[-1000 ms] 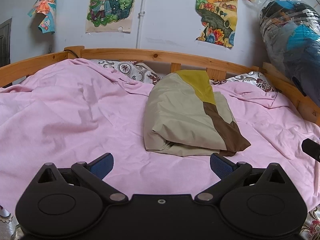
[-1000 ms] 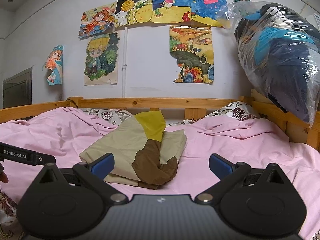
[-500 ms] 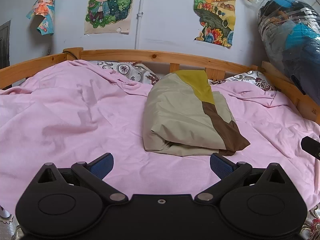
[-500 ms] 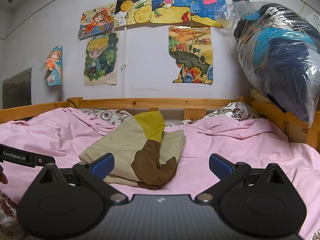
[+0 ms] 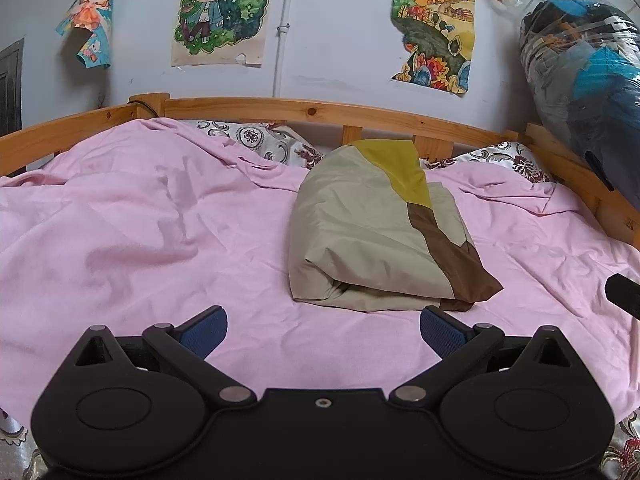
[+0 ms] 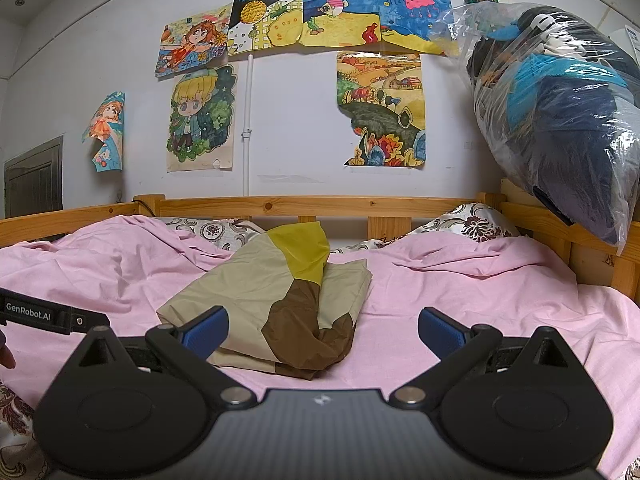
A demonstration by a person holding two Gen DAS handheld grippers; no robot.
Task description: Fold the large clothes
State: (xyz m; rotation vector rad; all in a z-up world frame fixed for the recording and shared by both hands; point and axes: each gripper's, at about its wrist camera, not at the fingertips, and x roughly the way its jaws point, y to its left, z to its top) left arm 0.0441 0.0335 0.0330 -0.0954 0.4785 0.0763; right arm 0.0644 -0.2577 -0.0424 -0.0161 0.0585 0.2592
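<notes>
A folded garment (image 5: pixel 372 232) in beige with yellow and brown patches lies on the pink bedsheet (image 5: pixel 140 232), right of centre in the left wrist view. My left gripper (image 5: pixel 323 328) is open just short of its near edge, nothing between the blue pads. In the right wrist view the same garment (image 6: pixel 272 300) lies ahead and slightly left. My right gripper (image 6: pixel 322 330) is open too, its left pad (image 6: pixel 204 330) in front of the garment's near corner. The left gripper's body (image 6: pixel 48 314) shows at the left edge of that view.
A wooden bed rail (image 5: pixel 320 114) runs along the back and right side. Patterned pillows (image 5: pixel 260 144) lie under the sheet's far edge. A clear plastic bag of dark and blue clothes (image 6: pixel 560 112) hangs at the right. Posters (image 6: pixel 340 12) cover the wall.
Both grippers hold almost still; the views shift only slightly. The garment has not moved.
</notes>
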